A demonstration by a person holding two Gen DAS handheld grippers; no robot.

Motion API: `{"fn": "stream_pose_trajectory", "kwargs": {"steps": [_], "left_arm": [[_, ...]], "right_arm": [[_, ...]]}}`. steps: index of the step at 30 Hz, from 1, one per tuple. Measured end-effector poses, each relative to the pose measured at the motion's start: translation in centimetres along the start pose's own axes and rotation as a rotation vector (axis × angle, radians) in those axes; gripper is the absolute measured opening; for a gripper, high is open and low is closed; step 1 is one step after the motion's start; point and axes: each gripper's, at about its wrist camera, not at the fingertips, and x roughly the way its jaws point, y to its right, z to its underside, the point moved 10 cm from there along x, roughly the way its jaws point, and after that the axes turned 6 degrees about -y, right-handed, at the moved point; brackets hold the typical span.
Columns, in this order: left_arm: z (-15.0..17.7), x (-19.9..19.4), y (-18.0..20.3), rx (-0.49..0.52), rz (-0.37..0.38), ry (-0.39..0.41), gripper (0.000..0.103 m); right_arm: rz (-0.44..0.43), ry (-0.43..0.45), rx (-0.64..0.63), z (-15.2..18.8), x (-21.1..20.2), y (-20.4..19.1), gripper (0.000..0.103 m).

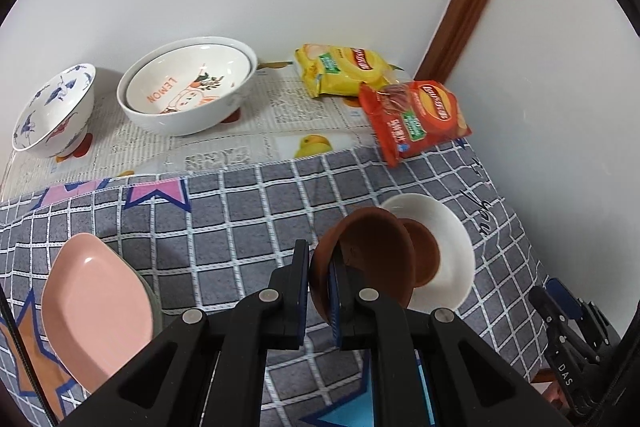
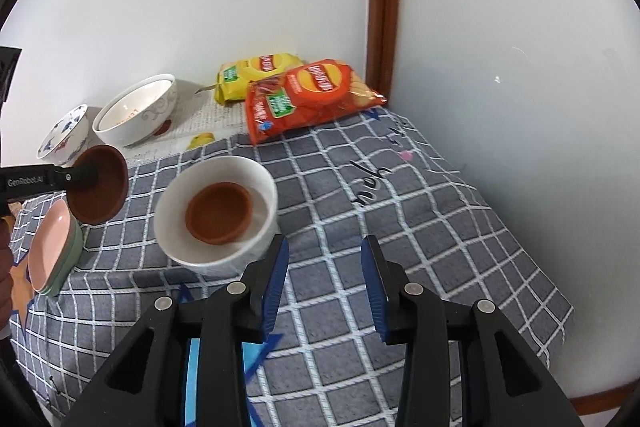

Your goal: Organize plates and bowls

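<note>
We read "LEMON" inside the big white ceramic bowl [image 1: 188, 89]. Our left gripper [image 1: 320, 279] pinches the rim of a small brown clay dish [image 1: 368, 251] tipped on edge; our right gripper [image 2: 325, 287] hangs spread and empty

The left gripper [image 1: 320, 291] clamps a brown bowl [image 1: 368, 251] whose near wall is hidden behind its fingers, and that bowl covers part of a second brown dish [image 1: 424, 251] inside a white bowl [image 1: 452, 227]. A pink plate [image 1: 92, 307] hides most of the green dish [image 2: 72, 247] stacked beneath it. The lettering on the red chip bag [image 1: 416, 119] is too small to read.
</note>
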Motion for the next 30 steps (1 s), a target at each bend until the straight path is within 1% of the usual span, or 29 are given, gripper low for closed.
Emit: {"fn": "stream_pose_trajectory", "kwargs": {"steps": [3, 11, 15, 20, 30], "left_arm": [[0.1, 0.4, 0.9, -0.006, -0.004, -0.005, 0.009], [0.1, 2.1, 4.0, 0.022, 0.001, -0.025, 0.009], [0.0, 3.4, 4.9, 0.018, 0.009, -0.04, 0.009], [0.0, 5.1, 5.7, 0.022, 0.005, -0.063, 0.009], [-0.3, 7.3, 6.3, 0.03, -0.011, -0.086, 0.01]], "right_arm": [[-0.026, -0.007, 0.026, 0.5, -0.1, 1.0, 0.037], [-0.051, -0.016, 0.045, 1.6, -0.3, 2.9, 0.037], [-0.056, -0.017, 0.044, 2.1, 0.0, 3.3, 0.037], [-0.064, -0.028, 0.052, 2.7, 0.5, 3.8, 0.037], [-0.07, -0.053, 0.07, 3.9, 1.4, 4.8, 0.037]]}}
